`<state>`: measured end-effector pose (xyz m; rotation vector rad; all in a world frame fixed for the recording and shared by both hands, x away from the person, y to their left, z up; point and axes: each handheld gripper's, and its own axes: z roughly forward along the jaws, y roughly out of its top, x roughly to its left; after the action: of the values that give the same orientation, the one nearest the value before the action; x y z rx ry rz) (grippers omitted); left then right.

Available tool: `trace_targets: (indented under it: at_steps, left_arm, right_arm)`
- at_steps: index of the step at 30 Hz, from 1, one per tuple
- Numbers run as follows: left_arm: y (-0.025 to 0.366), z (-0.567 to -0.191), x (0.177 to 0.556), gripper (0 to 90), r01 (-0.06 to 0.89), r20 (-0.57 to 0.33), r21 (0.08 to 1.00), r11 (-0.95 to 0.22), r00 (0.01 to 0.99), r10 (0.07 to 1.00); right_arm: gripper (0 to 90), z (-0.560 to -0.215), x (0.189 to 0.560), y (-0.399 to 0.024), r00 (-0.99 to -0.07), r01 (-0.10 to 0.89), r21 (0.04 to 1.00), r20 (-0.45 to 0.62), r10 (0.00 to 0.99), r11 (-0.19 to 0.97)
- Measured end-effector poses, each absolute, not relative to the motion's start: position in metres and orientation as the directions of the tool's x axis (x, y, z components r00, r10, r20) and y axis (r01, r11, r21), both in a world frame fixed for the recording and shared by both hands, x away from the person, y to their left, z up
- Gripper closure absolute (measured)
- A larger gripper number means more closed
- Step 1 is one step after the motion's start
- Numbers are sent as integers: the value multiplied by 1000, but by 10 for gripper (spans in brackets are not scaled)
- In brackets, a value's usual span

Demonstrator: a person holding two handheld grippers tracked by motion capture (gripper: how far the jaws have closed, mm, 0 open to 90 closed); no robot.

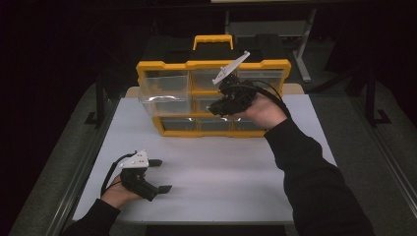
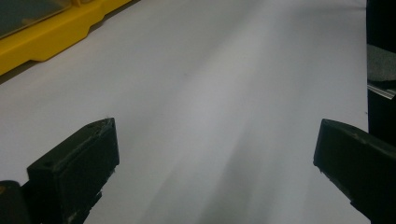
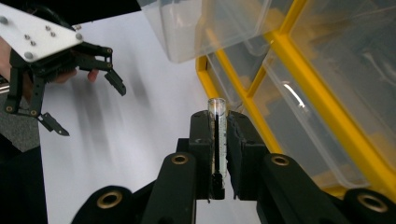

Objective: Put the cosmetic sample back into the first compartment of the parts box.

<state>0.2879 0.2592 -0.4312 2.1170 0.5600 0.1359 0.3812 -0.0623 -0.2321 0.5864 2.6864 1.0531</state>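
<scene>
My right gripper (image 3: pixel 218 116) is shut on a slim clear tube (image 3: pixel 218 135) with printed marks, which stands upright between the pads with its rim just above them. In the high view this gripper (image 1: pixel 219 109) hovers in front of the middle drawers of a yellow organizer (image 1: pixel 164 66). One clear drawer (image 1: pixel 164 101) at the organizer's left is pulled out; it also shows in the right gripper view (image 3: pixel 201 28). My left gripper (image 1: pixel 163 175) rests low over the white table near its front left, open with nothing between its fingers (image 2: pixel 215 128). It appears at the left of the right gripper view (image 3: pixel 92 112).
The white table top (image 1: pixel 221 167) stretches between the organizer and the front edge. A corner of the organizer's yellow base (image 2: pixel 42 42) lies to the upper left in the left gripper view. Dark floor and a metal frame (image 1: pixel 98 103) surround the table.
</scene>
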Motion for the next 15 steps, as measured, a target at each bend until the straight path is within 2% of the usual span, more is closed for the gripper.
trace_targets:
  at_steps: [15]
  left_arm:
    - [260, -431, 288, 0, 340, -111, 807, -484, 891, 441]
  right_arm:
    - [792, -205, 394, -58, -896, 282, 704, -49, 442, 651]
